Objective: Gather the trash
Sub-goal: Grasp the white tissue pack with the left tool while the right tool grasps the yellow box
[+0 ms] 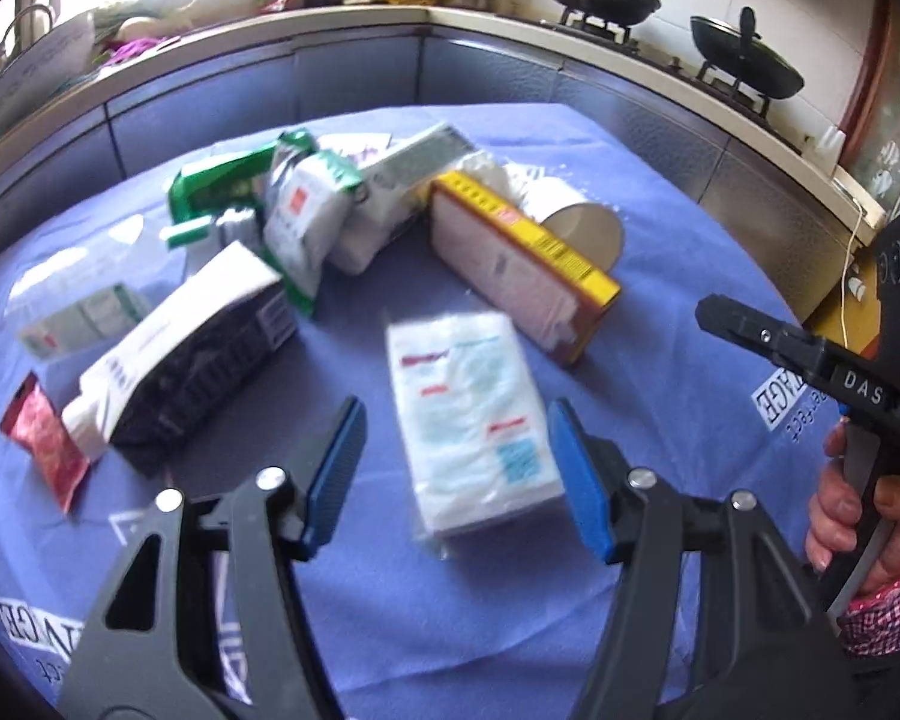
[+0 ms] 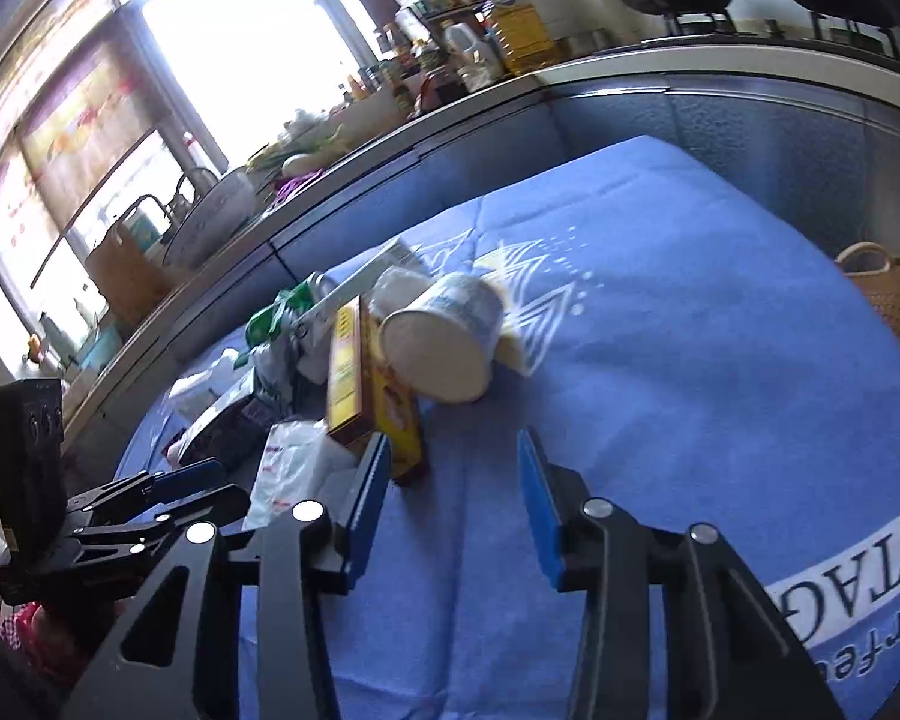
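Both tongs spread, pinching nothing: left gripper (image 1: 456,474) hangs over the tissue pack (image 1: 474,420), which lies flat mid-tabletop partly btwn its blue pads, long axis running away from them. Right gripper (image 2: 453,501) is over bare blue cloth (image 2: 690,360), yellow box (image 2: 360,384) just beyond its left pad, tipped paper cup (image 2: 444,342) behind. Cloth print partly legible, "NTAG"; right tool reads "DAS".

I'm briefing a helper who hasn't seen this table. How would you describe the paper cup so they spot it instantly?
On the blue tablecloth, find the litter pile near the kitchen counter. At its stove-side edge, behind the yellow-edged box, lies the paper cup, tipped on its side. It is the only round, open-mouthed item among flat packets and boxes.
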Demonstrator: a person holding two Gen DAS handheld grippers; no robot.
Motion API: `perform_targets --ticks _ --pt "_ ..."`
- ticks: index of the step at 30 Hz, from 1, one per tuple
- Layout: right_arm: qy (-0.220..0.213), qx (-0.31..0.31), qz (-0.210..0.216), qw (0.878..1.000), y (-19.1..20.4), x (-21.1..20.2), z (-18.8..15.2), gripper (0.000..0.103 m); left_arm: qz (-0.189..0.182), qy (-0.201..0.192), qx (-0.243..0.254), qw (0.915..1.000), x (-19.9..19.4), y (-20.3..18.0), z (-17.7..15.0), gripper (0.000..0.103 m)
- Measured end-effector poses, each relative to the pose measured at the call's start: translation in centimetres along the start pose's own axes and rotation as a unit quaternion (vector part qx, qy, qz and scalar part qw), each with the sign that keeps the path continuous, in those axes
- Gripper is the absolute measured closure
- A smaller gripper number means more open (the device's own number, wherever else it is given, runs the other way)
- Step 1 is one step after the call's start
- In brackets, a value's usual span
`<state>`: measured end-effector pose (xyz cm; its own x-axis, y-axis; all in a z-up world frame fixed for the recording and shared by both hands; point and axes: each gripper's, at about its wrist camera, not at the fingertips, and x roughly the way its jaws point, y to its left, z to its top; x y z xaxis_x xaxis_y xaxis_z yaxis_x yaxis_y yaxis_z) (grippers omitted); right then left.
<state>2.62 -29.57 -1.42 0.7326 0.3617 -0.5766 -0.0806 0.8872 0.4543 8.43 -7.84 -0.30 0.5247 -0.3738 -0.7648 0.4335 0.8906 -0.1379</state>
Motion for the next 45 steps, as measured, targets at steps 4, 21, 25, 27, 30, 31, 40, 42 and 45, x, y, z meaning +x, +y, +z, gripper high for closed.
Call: perform_targets --ticks 4,21,25,27,30,31,40,42,45 --pt "0.02 -0.027 0.006 0.999 3.0 1.6 -0.5 0.063 -0.013 0.02 -0.019 0.9995 0.4 1.0 -1.4 0.028" --pt "0.027 -0.06 -0.02 0.998 5.0 3.8 0.3 0.063 -0.002 0.041 -0.015 0.999 3.8 -0.6 -1.9 0.028" --pt "0.025 -0.057 -0.026 0.998 5.1 4.5 0.6 0.063 0.014 0.031 -0.011 0.9994 3.8 -0.7 -1.8 0.028" --pt "0.023 -0.055 -0.027 0.998 5.1 4.7 0.7 0.063 0.014 0.026 -0.014 0.9995 3.8 -0.5 -1.8 0.037" --pt "0.024 -0.053 -0.021 0.998 4.9 5.0 0.5 0.073 0.015 0.02 -0.015 0.9996 3.5 -0.3 -1.9 0.04" --pt "0.023 -0.053 -0.02 0.998 4.9 4.9 0.4 0.073 0.021 0.015 -0.013 0.9996 3.4 -0.3 -2.0 0.041" --pt "0.008 -0.043 -0.006 0.999 5.0 2.6 -1.1 0.078 0.016 -0.011 -0.015 0.9997 0.9 1.3 -3.0 0.042" --pt "0.001 -0.036 -0.002 0.999 5.0 1.6 -1.6 0.078 0.014 -0.019 -0.012 0.9997 0.3 1.3 -3.1 0.042" --pt "-0.007 -0.024 0.004 1.0 4.8 0.2 -2.0 0.078 0.012 -0.028 -0.006 0.9995 -0.3 1.1 -2.9 0.042"
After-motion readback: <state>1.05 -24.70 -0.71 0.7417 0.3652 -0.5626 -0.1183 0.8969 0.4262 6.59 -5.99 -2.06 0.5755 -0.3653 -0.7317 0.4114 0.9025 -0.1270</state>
